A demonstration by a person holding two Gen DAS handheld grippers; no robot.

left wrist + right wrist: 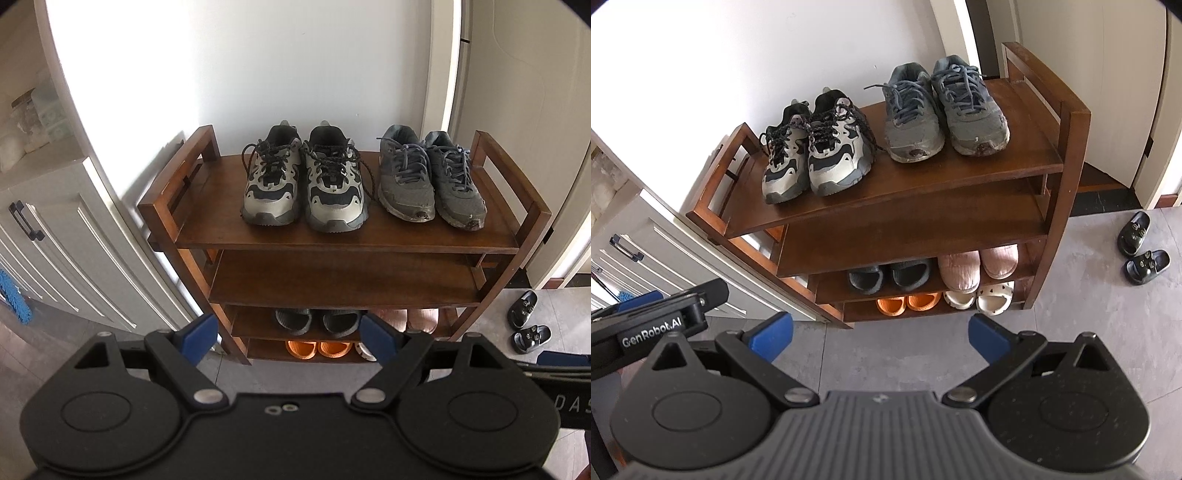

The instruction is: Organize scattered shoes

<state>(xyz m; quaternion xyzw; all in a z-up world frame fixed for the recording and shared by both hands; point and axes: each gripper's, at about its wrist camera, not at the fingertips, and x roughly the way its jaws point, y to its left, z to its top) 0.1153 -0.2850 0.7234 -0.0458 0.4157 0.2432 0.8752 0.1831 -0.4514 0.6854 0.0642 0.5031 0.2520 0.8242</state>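
Left gripper (288, 338) is held above the floor before the rack, blue fingers (197, 338) spread wide, nothing between them. Right gripper (881, 338) is likewise empty, its fingers (772, 338) spread apart over the grey tiled floor (923, 362). Beyond stands the wooden shoe rack (1067, 155), four tiers, against the white wall. Bottom tier: orange slippers (908, 303) at left, white spotted slippers (979, 298) at right. Next tier up: dark slippers (888, 276) beside pink padded slippers (979, 267). The second tier from the top appears bare. Top tier: grey-and-black trainers (304, 177) side by side at centre, toes outward, and worn grey trainers (432, 182) just beside them to the right. One pair of black sandals (1143, 247) lies loose on the floor, right of the rack and well apart from it. White cabinet (66, 254) stands left of the rack.
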